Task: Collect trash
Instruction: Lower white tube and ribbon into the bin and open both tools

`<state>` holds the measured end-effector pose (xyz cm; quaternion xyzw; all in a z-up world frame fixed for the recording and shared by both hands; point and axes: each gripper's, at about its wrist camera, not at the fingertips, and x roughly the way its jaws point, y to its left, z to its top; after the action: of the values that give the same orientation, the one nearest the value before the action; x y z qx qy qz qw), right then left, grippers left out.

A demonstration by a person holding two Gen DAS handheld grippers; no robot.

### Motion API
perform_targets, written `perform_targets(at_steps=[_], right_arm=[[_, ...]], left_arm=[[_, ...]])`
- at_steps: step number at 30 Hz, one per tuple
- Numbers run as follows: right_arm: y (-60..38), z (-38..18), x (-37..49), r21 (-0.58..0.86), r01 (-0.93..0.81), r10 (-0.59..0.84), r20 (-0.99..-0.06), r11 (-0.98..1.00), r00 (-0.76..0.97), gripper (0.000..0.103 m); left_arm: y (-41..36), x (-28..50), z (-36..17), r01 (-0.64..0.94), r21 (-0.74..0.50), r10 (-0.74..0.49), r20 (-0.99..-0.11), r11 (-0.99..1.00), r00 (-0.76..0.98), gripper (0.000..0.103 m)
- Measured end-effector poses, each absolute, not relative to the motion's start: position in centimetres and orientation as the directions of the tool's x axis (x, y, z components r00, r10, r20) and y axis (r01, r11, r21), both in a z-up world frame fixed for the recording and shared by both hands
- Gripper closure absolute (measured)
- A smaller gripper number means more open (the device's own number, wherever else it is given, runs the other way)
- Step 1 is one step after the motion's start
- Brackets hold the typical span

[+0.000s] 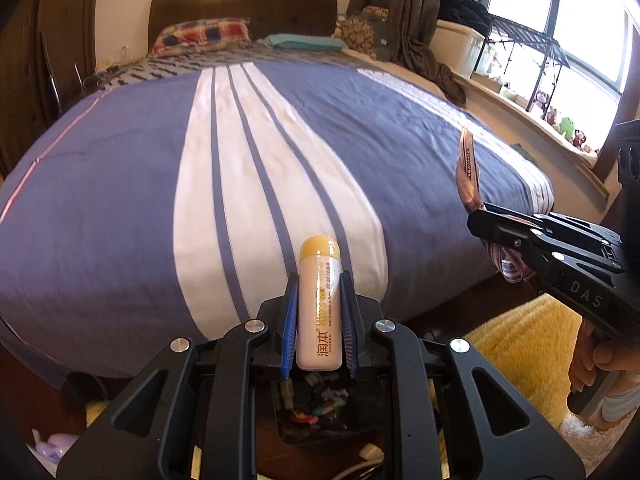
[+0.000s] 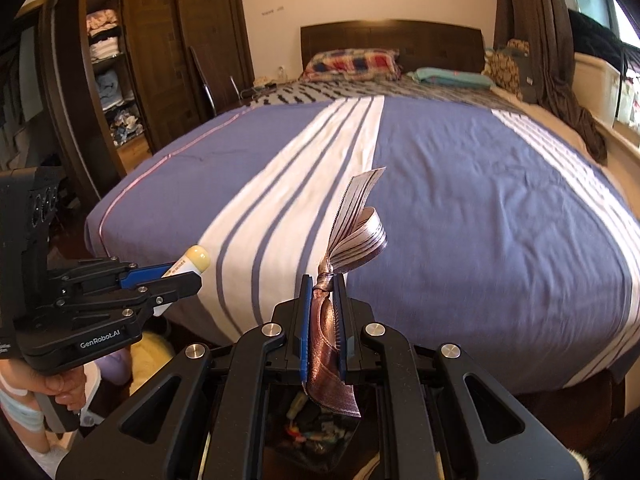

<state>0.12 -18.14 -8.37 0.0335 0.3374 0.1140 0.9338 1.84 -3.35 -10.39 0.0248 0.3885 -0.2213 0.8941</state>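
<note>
My left gripper (image 1: 319, 280) is shut on a cream tube with a yellow cap (image 1: 319, 304), held upright in front of the bed's foot; it also shows in the right wrist view (image 2: 188, 266). My right gripper (image 2: 323, 280) is shut on a knotted brown striped ribbon wrapper (image 2: 352, 224), whose loose end sticks up above the fingers. In the left wrist view the right gripper (image 1: 486, 226) shows at the right with the ribbon (image 1: 468, 172). Below both grippers stands a dark bin holding colourful scraps (image 1: 320, 408), also in the right wrist view (image 2: 316, 428).
A large bed with a blue and white striped cover (image 1: 280, 152) fills the view ahead, with pillows (image 1: 200, 36) at the headboard. A yellow fluffy rug (image 1: 528, 344) lies at the right on the floor. A wardrobe with shelves (image 2: 108, 60) stands left; a window sill with toys (image 1: 560, 120) is right.
</note>
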Motion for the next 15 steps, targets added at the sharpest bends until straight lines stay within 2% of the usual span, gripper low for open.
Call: perform_targets(at_steps=[15], right_arm=[[-18.0, -16.6, -0.4, 0.171, -0.157, 0.232, -0.755, 0.973, 0.613, 0.092]], left_arm=[[-3.4, 1.1, -19.3, 0.389, -0.173, -0.351, -0.820, 0.905, 0.451, 0.085]])
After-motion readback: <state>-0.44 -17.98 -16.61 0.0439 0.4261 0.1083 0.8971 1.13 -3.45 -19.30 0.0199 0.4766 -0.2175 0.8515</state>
